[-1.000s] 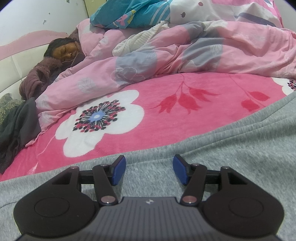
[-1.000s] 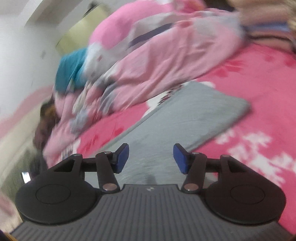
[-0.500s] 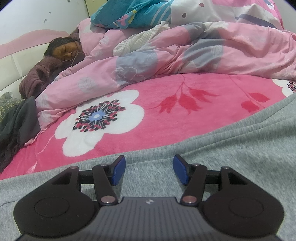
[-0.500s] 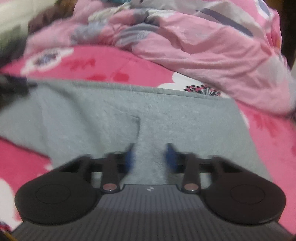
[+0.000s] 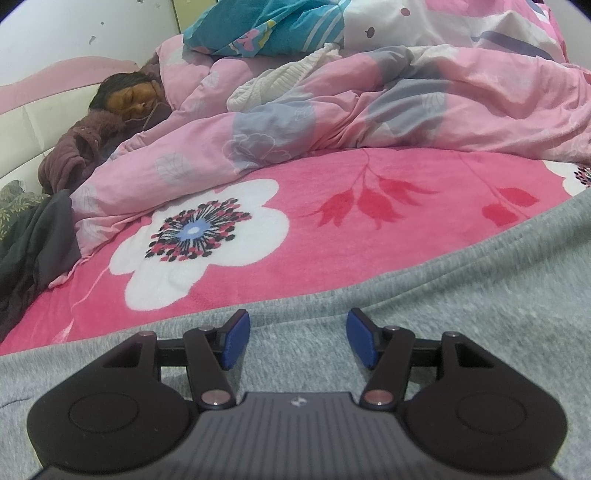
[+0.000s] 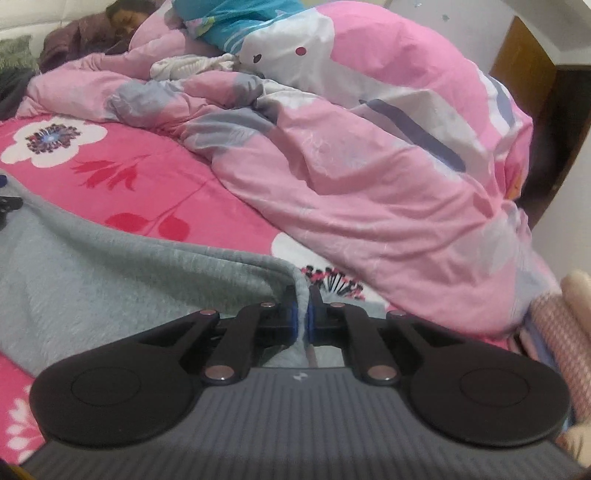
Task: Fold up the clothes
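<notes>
A grey knit garment (image 5: 461, 302) lies spread on the pink flowered bed cover (image 5: 332, 236). My left gripper (image 5: 297, 341) is open and hovers low over the garment near its far edge, with nothing between its blue pads. In the right wrist view the same grey garment (image 6: 110, 280) stretches to the left. My right gripper (image 6: 302, 314) is shut on the garment's right corner edge, and the cloth rises in a fold between the blue pads. The left gripper's tip (image 6: 7, 203) shows at the far left edge of that view.
A person (image 5: 129, 98) sleeps at the head of the bed under a bunched pink quilt (image 5: 369, 122) that runs along the far side. Dark clothes (image 5: 33, 243) lie at the left. A teal pillow (image 5: 266, 26) sits on top. A wooden door (image 6: 524, 77) stands at the right.
My right gripper swung to the garment's right corner and closed on its edge. My left gripper has stayed open in the same place.
</notes>
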Available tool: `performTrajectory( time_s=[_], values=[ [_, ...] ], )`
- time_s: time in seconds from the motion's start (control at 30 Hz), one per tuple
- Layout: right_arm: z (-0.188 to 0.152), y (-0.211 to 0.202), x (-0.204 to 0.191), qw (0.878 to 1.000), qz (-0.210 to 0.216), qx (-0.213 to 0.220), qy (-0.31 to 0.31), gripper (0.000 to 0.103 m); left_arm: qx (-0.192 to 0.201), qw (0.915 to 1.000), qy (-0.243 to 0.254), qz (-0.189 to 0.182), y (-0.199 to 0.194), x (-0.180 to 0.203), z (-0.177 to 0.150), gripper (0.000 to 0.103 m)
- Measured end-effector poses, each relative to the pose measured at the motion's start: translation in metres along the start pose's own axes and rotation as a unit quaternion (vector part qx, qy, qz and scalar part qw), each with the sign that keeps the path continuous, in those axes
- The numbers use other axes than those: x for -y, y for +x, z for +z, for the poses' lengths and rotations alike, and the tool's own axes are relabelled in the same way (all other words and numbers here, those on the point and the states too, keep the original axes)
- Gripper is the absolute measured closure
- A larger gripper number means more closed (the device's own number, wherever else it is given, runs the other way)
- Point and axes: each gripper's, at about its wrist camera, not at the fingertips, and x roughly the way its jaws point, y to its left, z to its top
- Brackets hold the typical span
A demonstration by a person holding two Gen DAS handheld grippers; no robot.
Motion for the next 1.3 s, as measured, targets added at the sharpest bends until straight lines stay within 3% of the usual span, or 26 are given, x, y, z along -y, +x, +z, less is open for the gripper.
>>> performTrajectory(
  time_s=[0.33,0.83,0.9,1.03,1.07,1.17,1.2,1.23,1.3],
  values=[
    [0.027,0.055,0.015,1.000,0.001,-0.023,-0.014,0.100,-0.001,1.0000,-0.005,0.003,0.001,-0.001,0.000,0.038],
    [-0.012,0.148,0.026,0.992,0.056,-0.096,0.058,0.098,-0.002,0.9999,-0.008,0.011,0.001,-0.001,0.001,0.034],
    [-0.013,0.150,0.036,0.989,0.066,-0.098,0.087,0.092,-0.003,0.9999,-0.007,0.012,0.001,-0.001,0.001,0.033],
    [-0.016,0.155,0.075,0.973,0.105,-0.113,0.173,0.050,-0.004,0.9999,-0.007,0.014,0.002,-0.001,0.001,0.032],
    [-0.018,0.156,0.086,0.966,0.119,-0.117,0.200,0.042,-0.004,0.9999,-0.007,0.015,0.002,-0.001,0.001,0.032],
    [-0.026,0.159,0.120,0.932,0.176,-0.132,0.290,0.031,-0.005,0.9998,-0.005,0.017,0.002,0.000,0.001,0.031],
    [-0.028,0.159,0.126,0.925,0.182,-0.137,0.303,0.028,-0.005,0.9998,-0.004,0.018,0.002,0.000,0.001,0.031],
    [-0.028,0.157,0.128,0.927,0.179,-0.141,0.297,0.024,-0.005,0.9998,-0.004,0.019,0.002,0.000,0.001,0.031],
    [-0.023,0.150,0.122,0.947,0.152,-0.138,0.246,0.021,-0.006,0.9998,-0.004,0.020,0.002,0.000,0.001,0.030]
  ],
)
